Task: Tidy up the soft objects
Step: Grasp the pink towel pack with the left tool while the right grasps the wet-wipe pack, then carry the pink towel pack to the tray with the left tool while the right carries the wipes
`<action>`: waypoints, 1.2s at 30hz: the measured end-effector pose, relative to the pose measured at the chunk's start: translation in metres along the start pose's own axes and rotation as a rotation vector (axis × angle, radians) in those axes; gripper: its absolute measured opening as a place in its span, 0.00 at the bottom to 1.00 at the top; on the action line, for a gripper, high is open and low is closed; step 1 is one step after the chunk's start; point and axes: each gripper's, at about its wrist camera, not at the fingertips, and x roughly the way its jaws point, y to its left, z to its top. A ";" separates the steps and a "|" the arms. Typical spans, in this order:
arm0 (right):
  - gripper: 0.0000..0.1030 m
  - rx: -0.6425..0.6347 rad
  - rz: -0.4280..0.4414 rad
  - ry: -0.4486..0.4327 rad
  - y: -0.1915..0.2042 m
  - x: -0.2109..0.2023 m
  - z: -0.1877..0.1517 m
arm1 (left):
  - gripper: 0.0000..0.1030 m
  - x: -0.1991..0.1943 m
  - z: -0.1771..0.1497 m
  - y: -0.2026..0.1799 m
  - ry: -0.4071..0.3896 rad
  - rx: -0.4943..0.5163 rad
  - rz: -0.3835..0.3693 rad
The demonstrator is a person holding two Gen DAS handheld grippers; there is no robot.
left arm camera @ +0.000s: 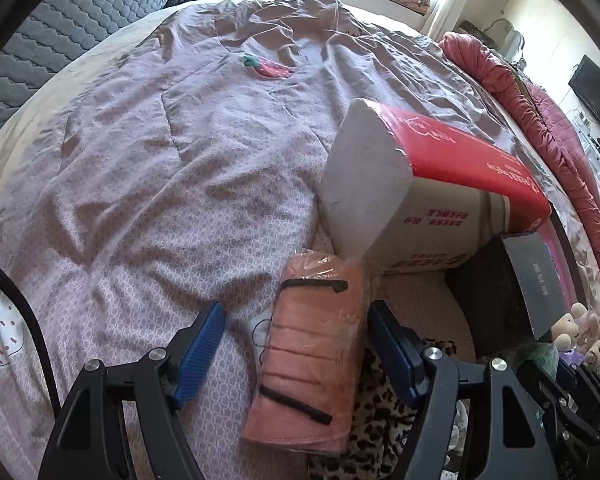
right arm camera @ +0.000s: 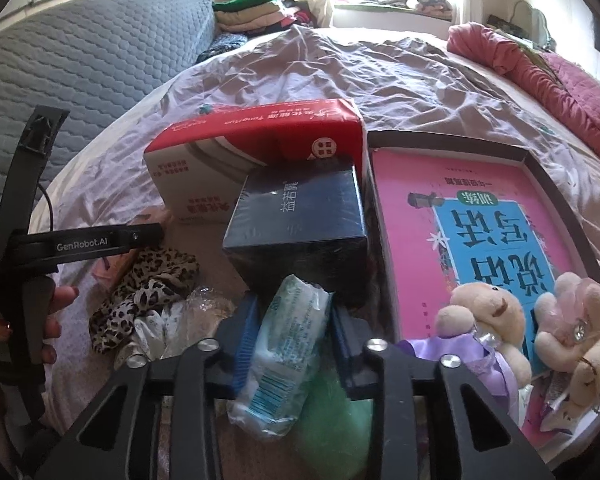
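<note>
A salmon-pink cloth pack (left arm camera: pixel 312 352) in clear plastic lies on the lilac bedsheet (left arm camera: pixel 140 200). It sits between the blue pads of my left gripper (left arm camera: pixel 296 340), which is open; the left pad (left arm camera: pixel 202 344) stands well clear of it. My right gripper (right arm camera: pixel 294 340) is shut on a white and teal plastic packet (right arm camera: pixel 284 332), which stands up between the pads. Under that packet lies something green and fuzzy (right arm camera: pixel 336 416). A leopard-print cloth (right arm camera: pixel 140 292) lies crumpled beside both grippers. Small plush bears (right arm camera: pixel 484 320) rest at the right.
A red and white tissue box (right arm camera: pixel 252 148) and a dark box (right arm camera: pixel 300 216) stand just ahead. A pink book in a box lid (right arm camera: pixel 460 220) lies to the right. A pink quilt (left arm camera: pixel 540 120) edges the bed; a grey quilted cover (right arm camera: pixel 80 60) lies left.
</note>
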 end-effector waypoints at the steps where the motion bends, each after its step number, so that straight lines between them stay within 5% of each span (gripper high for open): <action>1: 0.26 0.002 0.011 -0.001 0.000 0.000 0.000 | 0.71 0.001 0.000 0.001 0.001 -0.003 -0.003; 7: 0.22 -0.009 0.062 -0.072 0.001 -0.016 0.000 | 0.66 0.003 0.002 0.014 -0.019 -0.065 -0.046; 11: 0.21 -0.007 0.094 -0.100 0.001 -0.024 0.001 | 0.40 0.001 0.002 0.027 -0.032 -0.124 -0.082; 17: 0.20 0.019 0.124 -0.122 -0.004 -0.030 0.002 | 0.37 -0.007 0.000 0.045 -0.054 -0.213 -0.186; 26: 0.20 0.056 0.148 -0.165 -0.012 -0.046 0.003 | 0.37 -0.048 0.001 0.033 -0.130 -0.142 -0.099; 36: 0.20 0.077 0.161 -0.217 -0.017 -0.068 0.005 | 0.37 -0.111 -0.027 -0.016 -0.244 -0.020 -0.098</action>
